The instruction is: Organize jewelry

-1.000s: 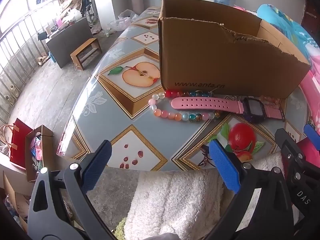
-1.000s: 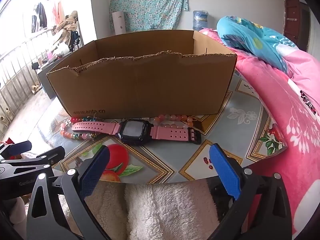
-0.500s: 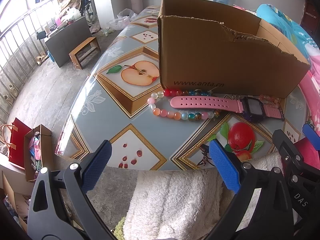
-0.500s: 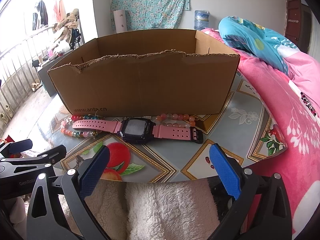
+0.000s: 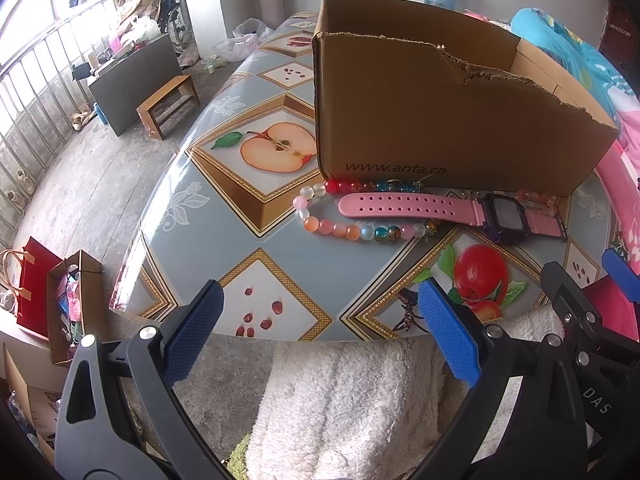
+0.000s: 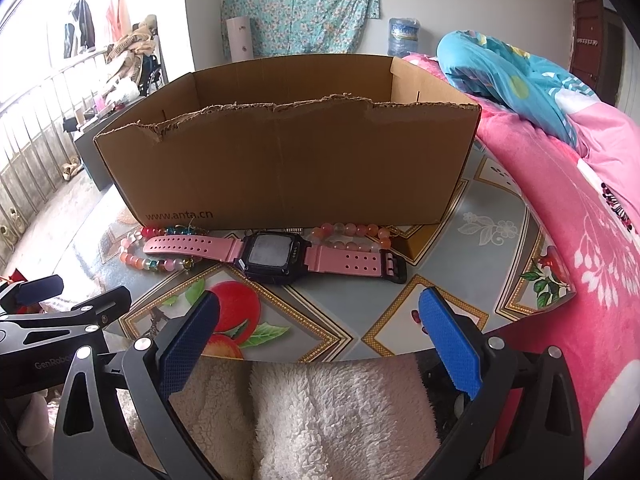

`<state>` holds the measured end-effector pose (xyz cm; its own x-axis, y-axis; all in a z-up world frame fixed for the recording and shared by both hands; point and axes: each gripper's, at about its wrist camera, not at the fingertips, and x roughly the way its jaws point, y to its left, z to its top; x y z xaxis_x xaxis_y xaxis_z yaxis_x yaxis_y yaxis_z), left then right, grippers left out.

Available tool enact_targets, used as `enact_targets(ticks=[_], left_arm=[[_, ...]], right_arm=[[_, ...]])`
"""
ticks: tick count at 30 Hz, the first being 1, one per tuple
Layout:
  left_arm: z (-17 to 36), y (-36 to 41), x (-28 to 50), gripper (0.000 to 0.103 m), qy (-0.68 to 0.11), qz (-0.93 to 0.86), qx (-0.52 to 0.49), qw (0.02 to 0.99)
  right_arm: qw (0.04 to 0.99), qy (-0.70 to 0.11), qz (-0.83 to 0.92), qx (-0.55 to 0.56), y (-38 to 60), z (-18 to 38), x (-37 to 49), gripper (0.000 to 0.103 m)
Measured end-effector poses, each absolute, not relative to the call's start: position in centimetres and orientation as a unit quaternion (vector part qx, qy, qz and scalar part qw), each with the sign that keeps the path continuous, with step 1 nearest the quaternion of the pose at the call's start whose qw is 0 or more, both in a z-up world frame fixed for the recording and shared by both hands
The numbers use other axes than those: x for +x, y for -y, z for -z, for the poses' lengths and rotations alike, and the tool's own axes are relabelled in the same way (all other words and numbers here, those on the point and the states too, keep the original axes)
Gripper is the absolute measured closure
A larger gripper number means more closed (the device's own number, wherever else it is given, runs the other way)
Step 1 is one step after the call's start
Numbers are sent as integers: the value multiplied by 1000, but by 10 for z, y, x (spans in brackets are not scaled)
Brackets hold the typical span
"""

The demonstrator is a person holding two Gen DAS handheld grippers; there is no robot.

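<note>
A lived-in home bedroom, pink bedding [image 6: 568, 216] heaped at the right edge of the fruit-print surface [image 5: 224, 216], floral curtain [image 6: 300, 4] on the back wall, water jug [image 6: 403, 36], hanging clothes [image 6: 82, 26] by a barred balcony, small wooden stool [image 5: 168, 106]

Both views sit slightly farther back than a second ago: the pink watch [image 6: 276, 254] and cardboard box [image 5: 440, 120] appear marginally higher in frame; nothing on the table shifts.

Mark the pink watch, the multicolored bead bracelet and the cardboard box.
pink watch [image 6: 272, 255], right wrist view, on its dark screen.
multicolored bead bracelet [image 5: 352, 232], left wrist view, orange bead.
cardboard box [image 6: 288, 168], right wrist view, front wall.
</note>
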<state>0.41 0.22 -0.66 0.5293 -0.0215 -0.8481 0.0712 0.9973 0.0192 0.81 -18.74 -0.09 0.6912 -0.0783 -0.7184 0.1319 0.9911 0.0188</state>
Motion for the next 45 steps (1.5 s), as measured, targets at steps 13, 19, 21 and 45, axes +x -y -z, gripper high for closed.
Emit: enact_targets(ticks=[13, 19, 21, 45], left_arm=[[5, 0, 5, 9, -483, 28, 26, 875], [4, 1, 5, 9, -482, 30, 27, 875], [4, 0, 4, 9, -482, 30, 26, 875], [7, -13, 3, 9, -469, 48, 17, 882]], right_arm=[[918, -390, 59, 33, 188, 2, 8, 6], [918, -390, 61, 33, 189, 1, 7, 6], [918, -390, 62, 32, 189, 1, 7, 6], [928, -364, 78, 13, 190, -8, 10, 6]])
